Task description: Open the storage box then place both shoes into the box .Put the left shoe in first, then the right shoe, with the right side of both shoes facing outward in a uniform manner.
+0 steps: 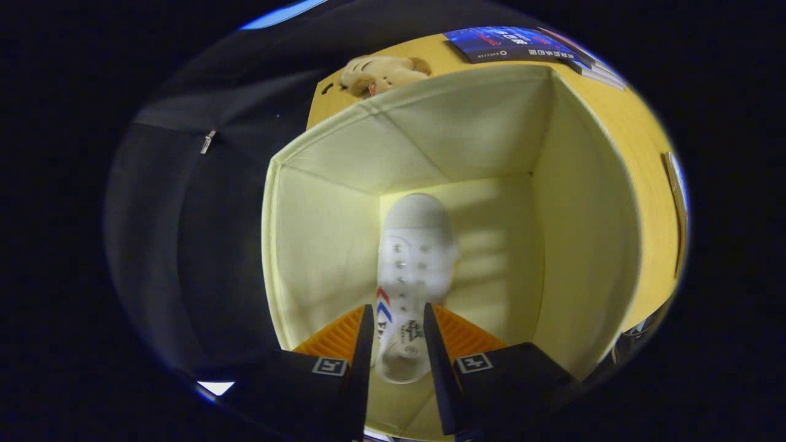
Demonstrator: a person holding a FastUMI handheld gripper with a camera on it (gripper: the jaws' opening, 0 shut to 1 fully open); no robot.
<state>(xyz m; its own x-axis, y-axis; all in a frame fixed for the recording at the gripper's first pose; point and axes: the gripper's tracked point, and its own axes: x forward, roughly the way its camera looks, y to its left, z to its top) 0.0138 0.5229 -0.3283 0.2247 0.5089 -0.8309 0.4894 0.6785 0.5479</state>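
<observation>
We are looking down at a yellow table set against the booth's dark cloth wall, with an open pale-yellow fabric storage box standing on it.

Nearest to us, the tool points down into the box's mouth. Its two fingers stand to either side of the heel end of a white shoe, close against its sides. We cannot tell for sure whether both fingers actually press on the shoe or merely flank it, so whether it is gripped stays uncertain. Orange ribbed parts of the tool show just behind the fingers on both sides.

The shoe is inside the box, its length running away from the fingers, heel nearest them and rounded toe pointing toward the far wall. It has rows of lace eyelets along its top and red and blue chevron stripes on its side by the left finger. It sits nearer the box's left wall than its right, with bare box floor to its right.

Beyond the box's far rim, a tan plush toy lies on the table. Farther to the right, a stack of blue-covered booklets lies near the table's far edge.
</observation>
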